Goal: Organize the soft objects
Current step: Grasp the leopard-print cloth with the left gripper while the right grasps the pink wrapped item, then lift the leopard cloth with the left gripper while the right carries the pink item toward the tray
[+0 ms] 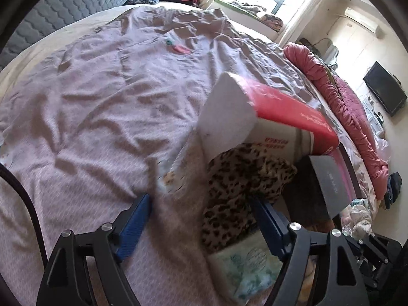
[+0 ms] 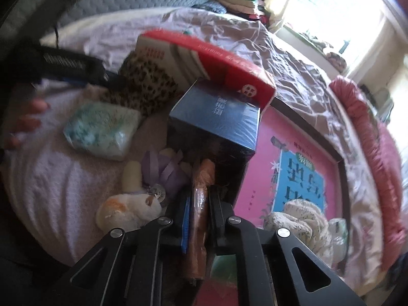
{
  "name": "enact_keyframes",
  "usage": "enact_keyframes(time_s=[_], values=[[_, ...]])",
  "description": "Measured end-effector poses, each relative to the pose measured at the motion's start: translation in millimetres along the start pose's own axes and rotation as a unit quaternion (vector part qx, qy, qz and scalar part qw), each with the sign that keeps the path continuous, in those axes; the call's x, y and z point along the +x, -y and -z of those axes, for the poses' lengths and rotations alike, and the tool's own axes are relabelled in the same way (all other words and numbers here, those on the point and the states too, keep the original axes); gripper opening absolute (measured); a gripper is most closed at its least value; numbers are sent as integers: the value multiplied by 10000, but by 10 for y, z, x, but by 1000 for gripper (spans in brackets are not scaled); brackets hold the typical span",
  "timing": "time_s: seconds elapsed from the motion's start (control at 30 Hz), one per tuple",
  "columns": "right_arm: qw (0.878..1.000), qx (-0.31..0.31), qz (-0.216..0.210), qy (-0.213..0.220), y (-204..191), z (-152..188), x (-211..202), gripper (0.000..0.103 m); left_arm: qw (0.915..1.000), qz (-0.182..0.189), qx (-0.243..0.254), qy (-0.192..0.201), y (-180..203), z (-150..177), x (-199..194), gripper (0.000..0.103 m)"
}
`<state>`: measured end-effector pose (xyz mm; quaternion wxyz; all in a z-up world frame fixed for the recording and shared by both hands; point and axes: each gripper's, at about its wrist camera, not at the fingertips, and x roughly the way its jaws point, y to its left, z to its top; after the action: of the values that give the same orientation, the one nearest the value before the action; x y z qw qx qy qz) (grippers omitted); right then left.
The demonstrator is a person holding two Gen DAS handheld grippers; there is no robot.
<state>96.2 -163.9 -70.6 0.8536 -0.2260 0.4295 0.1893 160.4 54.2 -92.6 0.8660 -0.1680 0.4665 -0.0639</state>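
In the left wrist view my left gripper (image 1: 202, 223) stands open over the bed, blue pads wide apart. A leopard-print soft bundle (image 1: 242, 178) lies just ahead, against the right pad, with nothing pressed between the pads. A pale green tissue pack (image 1: 244, 272) lies under the right finger. In the right wrist view my right gripper (image 2: 200, 193) is shut on a brown plastic-wrapped roll (image 2: 201, 219). Left of it lie a white and orange plush toy (image 2: 127, 211) and a purple ribbon bow (image 2: 165, 170). The leopard bundle (image 2: 148, 76) and tissue pack (image 2: 102, 130) lie farther back.
A red book (image 1: 280, 112) leans on a dark blue box (image 2: 216, 117). A pink picture book (image 2: 293, 165) lies flat at the right with a white floral cloth (image 2: 306, 219) on it. A rolled red quilt (image 1: 344, 107) runs along the bed's edge. A hand's fingers (image 2: 28, 117) show at the left.
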Motion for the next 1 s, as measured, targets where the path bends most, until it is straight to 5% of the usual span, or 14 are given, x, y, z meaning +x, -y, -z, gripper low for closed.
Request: enact_keyframes(time_s=[0.1,0.2,0.33,0.57,1.0], values=[[9995,237,-210,87,87,-16,-64,13,9995,-134,269,7,91,27,68,79],[9989,350,-296,123,76,-1,-107,13,9995,-145,269,33,91,26,79,60],[9971,581,-447,205,87,8,-166,13,9998,171,79,-70,-1,-1,100,17],[9931,947,-586,378,163,6,-309,13,9996,273,88,5,-13,20,-17,8],[9891,1097,-613,769,213,-71,-588,13,9963,33,477,716,276,125,-783,8]])
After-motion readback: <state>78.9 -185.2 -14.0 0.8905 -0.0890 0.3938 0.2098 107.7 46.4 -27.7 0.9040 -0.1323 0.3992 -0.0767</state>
